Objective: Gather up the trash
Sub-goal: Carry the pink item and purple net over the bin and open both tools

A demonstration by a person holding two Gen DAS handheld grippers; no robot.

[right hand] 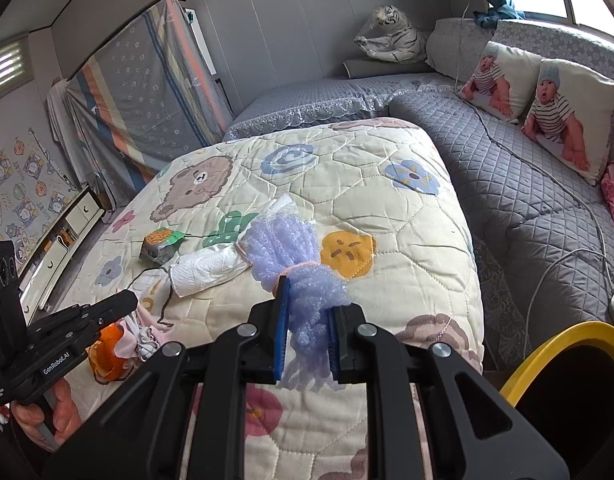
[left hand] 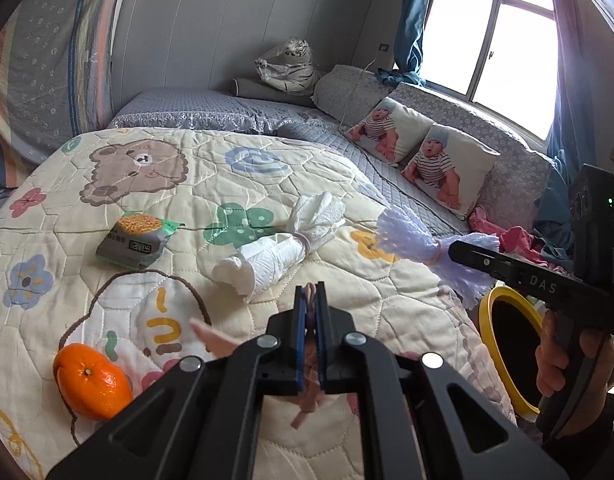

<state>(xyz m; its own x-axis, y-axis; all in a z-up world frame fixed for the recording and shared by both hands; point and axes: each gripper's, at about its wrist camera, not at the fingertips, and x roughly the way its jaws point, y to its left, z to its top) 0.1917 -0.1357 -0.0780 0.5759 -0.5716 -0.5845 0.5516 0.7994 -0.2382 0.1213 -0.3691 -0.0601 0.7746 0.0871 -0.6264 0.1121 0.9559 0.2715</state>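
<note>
My left gripper (left hand: 312, 294) is shut on a thin pink and white crumpled scrap (left hand: 302, 414), held just above the cartoon quilt (left hand: 243, 152). In the right wrist view the left gripper (right hand: 129, 300) comes in from the left with the scrap (right hand: 141, 334) hanging under it. My right gripper (right hand: 309, 300) is shut on a purple foam net (right hand: 283, 240) tied with a rubber band, lifted off the quilt. The left wrist view shows that net (left hand: 403, 232) sticking out of the right gripper (left hand: 453, 248). A white tissue bundle (left hand: 275, 248) and a snack packet (left hand: 135, 240) lie on the quilt.
An orange (left hand: 93, 384) sits near the quilt's front left corner. A yellow-rimmed black bin (right hand: 547, 344) stands low at the right beside the bed. Grey quilted bedding with two baby-print cushions (right hand: 567, 120) and a cable runs along the right.
</note>
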